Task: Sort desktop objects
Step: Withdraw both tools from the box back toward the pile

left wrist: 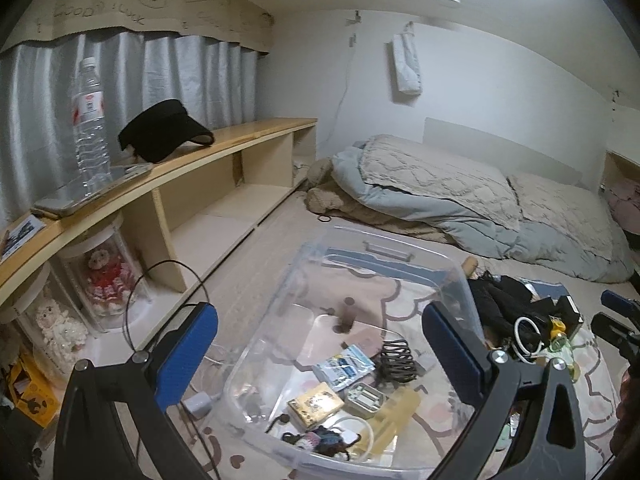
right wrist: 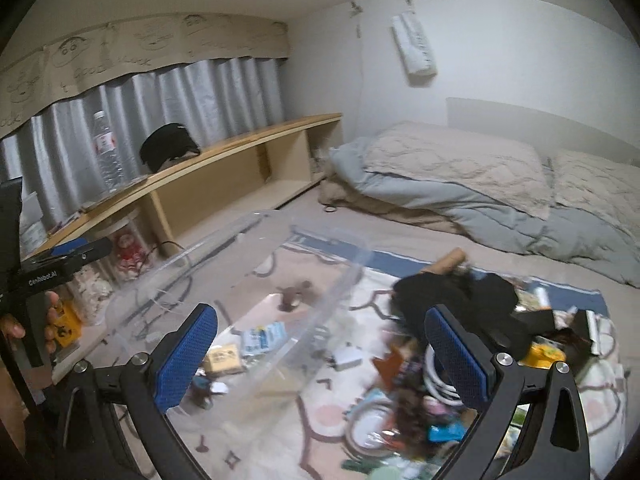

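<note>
Left gripper [left wrist: 320, 356] spread wide, empty, over clear bin [left wrist: 448, 264] w/ small items. Right gripper [right wrist: 320, 356] spread, empty, above clutter pile [right wrist: 400, 400] right of bin rim; pile blurred, prob. cables. Bare floor far side.

Bedroom at home — quilt [left wrist: 440, 184] on low bed, curtain [left wrist: 160, 76], shelf [left wrist: 224, 144].

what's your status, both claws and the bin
Left claw open, empty, over clear bin. Right claw open, empty, between the bin and the clutter pile. Bin part filled, pile unsorted. Nothing blocking.
</note>
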Motion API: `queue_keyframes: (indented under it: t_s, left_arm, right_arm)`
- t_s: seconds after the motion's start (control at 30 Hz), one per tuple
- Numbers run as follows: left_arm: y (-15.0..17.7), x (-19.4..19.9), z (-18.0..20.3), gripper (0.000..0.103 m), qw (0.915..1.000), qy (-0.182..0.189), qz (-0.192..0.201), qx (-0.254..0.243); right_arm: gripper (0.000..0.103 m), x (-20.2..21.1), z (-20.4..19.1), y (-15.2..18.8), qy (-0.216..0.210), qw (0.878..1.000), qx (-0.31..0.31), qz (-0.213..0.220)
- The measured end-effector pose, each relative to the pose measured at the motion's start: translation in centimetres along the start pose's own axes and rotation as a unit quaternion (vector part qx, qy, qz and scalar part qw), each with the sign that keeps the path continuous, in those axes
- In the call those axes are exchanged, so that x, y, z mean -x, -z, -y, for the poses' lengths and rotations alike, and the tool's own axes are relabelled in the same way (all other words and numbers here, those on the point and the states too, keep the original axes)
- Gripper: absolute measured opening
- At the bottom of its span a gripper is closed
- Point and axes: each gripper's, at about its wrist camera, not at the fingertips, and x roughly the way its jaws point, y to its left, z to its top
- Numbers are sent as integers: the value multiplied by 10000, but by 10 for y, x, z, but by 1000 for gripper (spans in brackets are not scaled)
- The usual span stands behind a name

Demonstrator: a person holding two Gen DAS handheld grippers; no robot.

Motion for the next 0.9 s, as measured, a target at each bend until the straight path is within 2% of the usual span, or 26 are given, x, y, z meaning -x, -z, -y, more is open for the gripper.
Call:
queue_keyframes:
  t_s: [0.23,0.47,0.67,0.9]
  left_arm:
    - [2,1,31,103,9993,334,80,-127]
    - [3,6,73,103,9966,748,212,-281]
    - [9,4,110,103,9923,1096,216,-540]
    - [26,6,149,103,9855,1495,270,-756]
  right_arm:
    - [103,25,33,15,468,9988,9,114]
    - [103,45,62,27,756,9967,-123,255]
    - [103,58,85,40,1030,9939,-244,326]
    - [103,70,122,57,1542,9856,-607,336]
